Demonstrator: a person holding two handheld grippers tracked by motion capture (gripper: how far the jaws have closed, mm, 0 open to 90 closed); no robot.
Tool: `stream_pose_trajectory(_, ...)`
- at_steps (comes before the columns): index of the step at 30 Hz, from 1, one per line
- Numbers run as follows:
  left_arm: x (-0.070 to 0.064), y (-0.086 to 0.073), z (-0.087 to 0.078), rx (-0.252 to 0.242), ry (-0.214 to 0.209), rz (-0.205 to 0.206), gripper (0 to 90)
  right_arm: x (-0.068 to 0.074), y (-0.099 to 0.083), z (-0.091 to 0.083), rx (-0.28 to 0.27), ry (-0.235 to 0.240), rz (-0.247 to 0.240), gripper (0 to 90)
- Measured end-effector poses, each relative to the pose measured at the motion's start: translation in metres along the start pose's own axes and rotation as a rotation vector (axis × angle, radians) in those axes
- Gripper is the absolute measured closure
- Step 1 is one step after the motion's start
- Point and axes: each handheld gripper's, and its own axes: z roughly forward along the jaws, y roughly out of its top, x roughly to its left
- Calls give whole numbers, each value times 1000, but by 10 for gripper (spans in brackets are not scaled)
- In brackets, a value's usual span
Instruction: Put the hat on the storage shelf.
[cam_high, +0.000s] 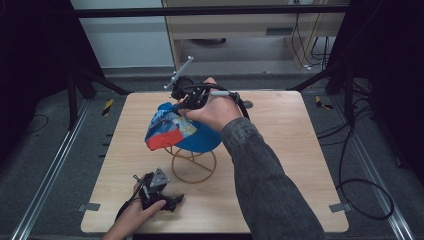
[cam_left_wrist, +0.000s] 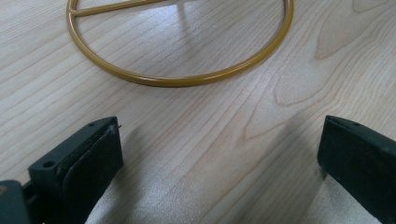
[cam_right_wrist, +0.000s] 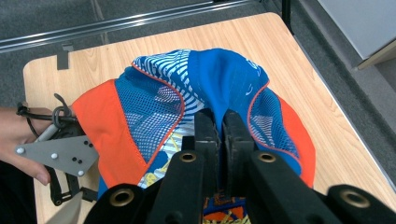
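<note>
A blue and orange mesh cap (cam_high: 175, 131) sits on a gold wire stand (cam_high: 192, 167) at the middle of the wooden table (cam_high: 285, 150). My right gripper (cam_high: 181, 104) comes at it from the far side, and its jaws are shut on a fold of the cap's blue fabric (cam_right_wrist: 219, 88); in its own view the right gripper (cam_right_wrist: 220, 119) pinches the crown. My left gripper (cam_high: 170, 199) rests low near the front edge, jaws wide apart. In its own view the left gripper (cam_left_wrist: 219, 135) holds nothing, and the stand's ring base (cam_left_wrist: 177, 80) lies just ahead.
The left hand and left gripper (cam_right_wrist: 58, 154) show beside the cap's orange brim. Black frame legs (cam_high: 80, 85) stand at the table's far corners. Cables (cam_high: 365, 200) loop on the floor to the right. Grey tape tabs (cam_high: 89, 206) mark the front corners.
</note>
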Motion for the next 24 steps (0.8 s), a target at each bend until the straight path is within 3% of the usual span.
stream_pose_trajectory(24, 0, 0, 0, 1, 1, 1, 0, -1, -10, -2, -8, -12, 38, 547)
